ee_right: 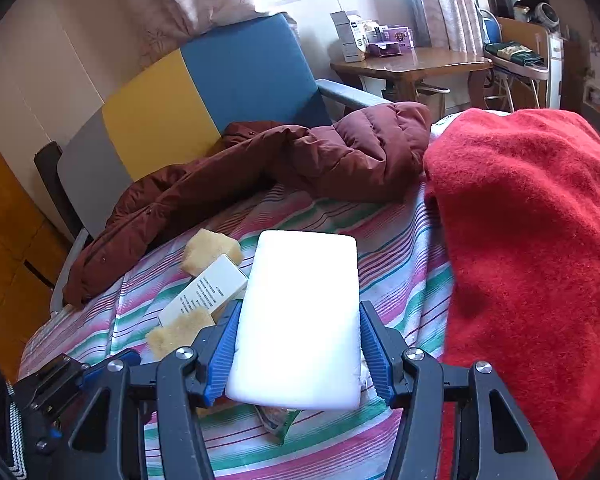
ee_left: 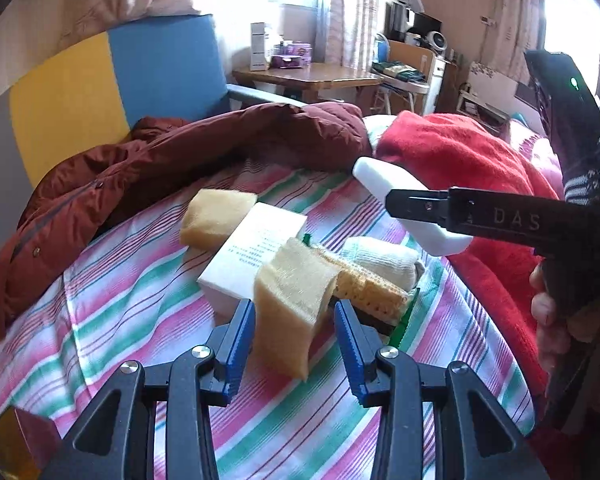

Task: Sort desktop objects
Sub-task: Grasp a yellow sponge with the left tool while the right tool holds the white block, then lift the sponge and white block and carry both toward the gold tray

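On a striped bedsheet (ee_left: 140,300) lie a white box (ee_left: 256,252), two yellow sponges (ee_left: 216,216) (ee_left: 296,304), a scouring sponge (ee_left: 367,288) and a white rolled sock (ee_left: 383,258). My left gripper (ee_left: 294,344) is open, its blue fingers either side of the near yellow sponge without visibly pressing it. My right gripper (ee_right: 300,356) is shut on a white flat block (ee_right: 300,320), held above the sheet. The right gripper and block also show in the left wrist view (ee_left: 407,204). The box (ee_right: 208,292) and sponges (ee_right: 210,248) lie left of the block.
A maroon jacket (ee_left: 160,168) lies across the back of the bed. A red blanket (ee_right: 531,240) is heaped at the right. A blue and yellow headboard (ee_left: 112,84) and a wooden table (ee_left: 307,76) with boxes stand behind.
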Available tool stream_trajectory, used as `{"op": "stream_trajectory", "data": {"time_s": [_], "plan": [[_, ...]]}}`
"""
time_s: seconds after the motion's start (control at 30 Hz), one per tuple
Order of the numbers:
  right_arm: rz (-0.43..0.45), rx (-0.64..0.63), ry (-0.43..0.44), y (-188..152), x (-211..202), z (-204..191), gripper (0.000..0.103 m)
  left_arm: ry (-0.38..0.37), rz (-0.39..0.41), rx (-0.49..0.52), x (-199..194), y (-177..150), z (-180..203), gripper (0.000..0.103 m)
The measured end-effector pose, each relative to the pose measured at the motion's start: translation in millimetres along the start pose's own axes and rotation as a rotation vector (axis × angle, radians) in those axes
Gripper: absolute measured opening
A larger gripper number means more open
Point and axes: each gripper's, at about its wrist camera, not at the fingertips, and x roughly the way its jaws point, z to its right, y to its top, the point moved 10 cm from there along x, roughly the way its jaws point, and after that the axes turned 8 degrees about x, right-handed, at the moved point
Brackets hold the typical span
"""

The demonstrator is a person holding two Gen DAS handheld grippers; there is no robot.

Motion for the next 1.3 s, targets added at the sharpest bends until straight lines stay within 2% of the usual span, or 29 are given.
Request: {"op": "stream_trajectory", "data": {"time_s": [0.17,0.43,0.47,0.5,0.53,0.73,0.9,1.17,1.23,1.3], "plan": [[-0.005,-0.008,0.006,-1,1,-2,0.058,0.001,-0.024,0.073,15,0,6,0.043],[-0.016,-0.022,-0.001,-4,4,-4,0.058,0.005,-0.014,0.103,29,5,10,0.043],[-0.015,-0.021,-0.003,-4,4,-3,0.058,0.003,-0.015,0.109,29,6,11,0.041],[-0.016,-0.018,-0.005,-4,4,-2,0.058,-0.001,-0.015,0.112,28,6,12,0.03],[-0.018,-0.014,-0.005,-4,4,-1,0.058,0.002,-0.008,0.116,25,7,13,0.025],[-0.025,-0.029,-0.017,-6,6,-1,0.058,-0.063,-0.005,0.074,9,-9,20,0.016],[-0.031,-0.039,-0.023,-8,8,-2,0.058,-0.078,0.015,0.041,-13,-26,26,0.014],[-0.044,-0.087,-0.011,-13,11,-12,0.058,-0.088,-0.002,-0.061,-41,-62,26,0.014],[-0.054,-0.094,-0.017,-15,13,-12,0.058,-0.089,-0.024,-0.061,-39,-70,26,0.026],[-0.056,-0.092,-0.016,-16,13,-12,0.058,-0.089,-0.048,-0.063,-37,-78,24,0.03]]}}
